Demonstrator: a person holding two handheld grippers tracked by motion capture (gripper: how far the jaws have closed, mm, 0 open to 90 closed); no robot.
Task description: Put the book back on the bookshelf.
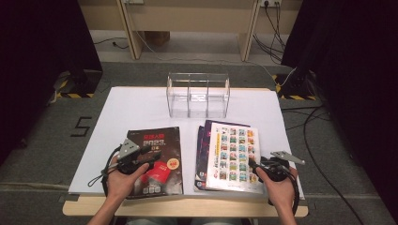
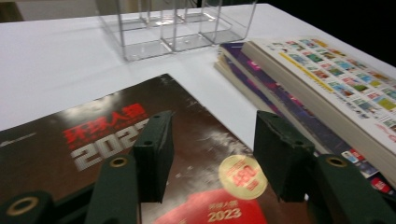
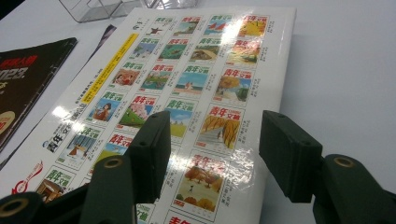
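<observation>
Tools over two lots of books on a white desk (image 1: 141, 105).

The left tool (image 1: 149, 157) hovers open over the dark book (image 1: 155, 159) that lies flat on the near left of the desk, nothing between its jaws. Behind, mid-desk, stands a clear three-bay organizer (image 1: 198, 94). The white book (image 1: 233, 157) tops a stack on the near right; the right tool (image 1: 252, 168) is open at its near right corner, gripping nothing.

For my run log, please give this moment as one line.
left gripper: open, above dark magazine | right gripper: open, above white magazine | clear organizer: empty
</observation>
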